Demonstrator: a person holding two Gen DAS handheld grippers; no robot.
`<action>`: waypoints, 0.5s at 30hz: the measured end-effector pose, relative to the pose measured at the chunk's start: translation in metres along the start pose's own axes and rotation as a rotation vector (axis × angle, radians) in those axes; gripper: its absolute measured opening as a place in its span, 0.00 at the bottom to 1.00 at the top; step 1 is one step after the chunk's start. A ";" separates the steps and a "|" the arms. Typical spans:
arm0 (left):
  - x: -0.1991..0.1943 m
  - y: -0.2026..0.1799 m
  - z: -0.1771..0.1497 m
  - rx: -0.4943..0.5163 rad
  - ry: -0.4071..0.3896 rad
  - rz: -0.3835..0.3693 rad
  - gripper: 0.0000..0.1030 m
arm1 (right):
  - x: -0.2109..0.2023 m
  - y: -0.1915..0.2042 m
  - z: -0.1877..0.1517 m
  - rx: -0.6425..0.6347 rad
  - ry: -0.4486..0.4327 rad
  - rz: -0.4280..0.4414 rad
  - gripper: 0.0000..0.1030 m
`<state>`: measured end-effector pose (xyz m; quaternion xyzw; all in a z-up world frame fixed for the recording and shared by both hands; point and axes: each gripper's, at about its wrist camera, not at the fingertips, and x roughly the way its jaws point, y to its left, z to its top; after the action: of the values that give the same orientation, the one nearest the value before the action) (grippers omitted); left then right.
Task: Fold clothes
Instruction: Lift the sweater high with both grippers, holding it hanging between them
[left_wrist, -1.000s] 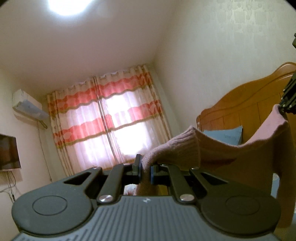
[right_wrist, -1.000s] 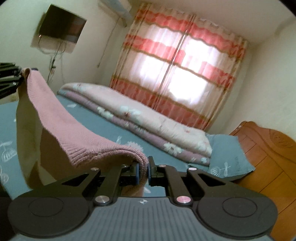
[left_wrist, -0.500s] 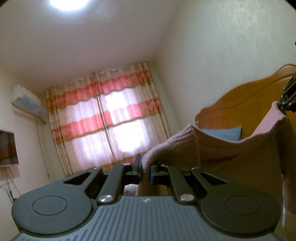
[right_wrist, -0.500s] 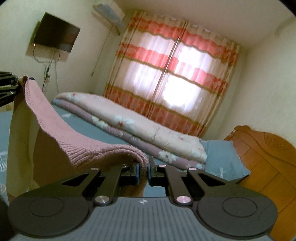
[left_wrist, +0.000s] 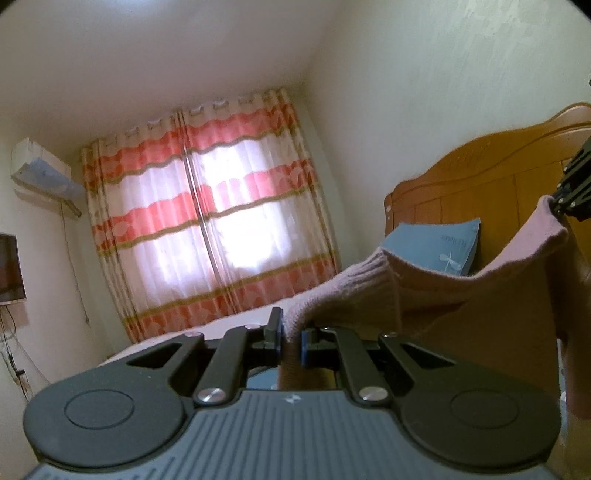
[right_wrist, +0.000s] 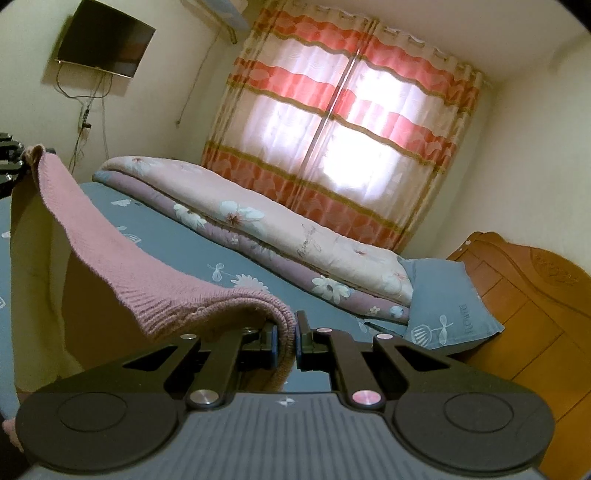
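Sweater (left_wrist: 461, 295), one pink knitted piece, hangs stretched between my two tongs, clear of the bed.

From my left wrist camera, my left tongs (left_wrist: 291, 338) are clamped tight on one ribbed corner of the knit, the cloth pinched between the two jaws and bulging out above them. The fabric sags in a shallow curve to the right, where the tips of my right tongs (left_wrist: 565, 205) bite the other corner near the frame's edge. Behind it I count one wooden headboard (left_wrist: 480, 184), one blue pillow (left_wrist: 436, 247), one pair of red-and-cream striped curtains (left_wrist: 210, 221) over a bright window, one air conditioner (left_wrist: 40, 173) and the edge of one television (left_wrist: 11, 266) on the left wall.

From my right wrist camera, my right tongs (right_wrist: 286, 341) are likewise closed on the sweater's (right_wrist: 110, 251) ribbed edge, which folds over the left jaw. The knit rises leftward to my left tongs (right_wrist: 14, 164), which grip its far corner. Below lie one bed in a blue sheet (right_wrist: 177, 236), one folded floral quilt (right_wrist: 258, 229), the pillow (right_wrist: 450, 306), the headboard (right_wrist: 528, 295), the curtains (right_wrist: 351, 129) and the television (right_wrist: 103, 40).
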<state>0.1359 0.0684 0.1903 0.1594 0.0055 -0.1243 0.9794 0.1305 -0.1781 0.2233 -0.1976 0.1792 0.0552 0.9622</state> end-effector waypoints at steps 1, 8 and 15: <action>0.005 0.001 -0.004 -0.007 0.013 -0.002 0.06 | 0.005 0.000 -0.001 0.004 0.002 0.000 0.10; 0.037 0.011 -0.027 -0.043 0.078 -0.017 0.07 | 0.045 0.006 0.000 -0.012 0.045 -0.004 0.10; 0.070 0.016 -0.049 -0.061 0.124 -0.021 0.07 | 0.100 0.013 -0.006 -0.008 0.079 -0.018 0.10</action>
<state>0.2095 0.0819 0.1451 0.1367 0.0718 -0.1244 0.9801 0.2190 -0.1648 0.1765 -0.2050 0.2150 0.0394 0.9540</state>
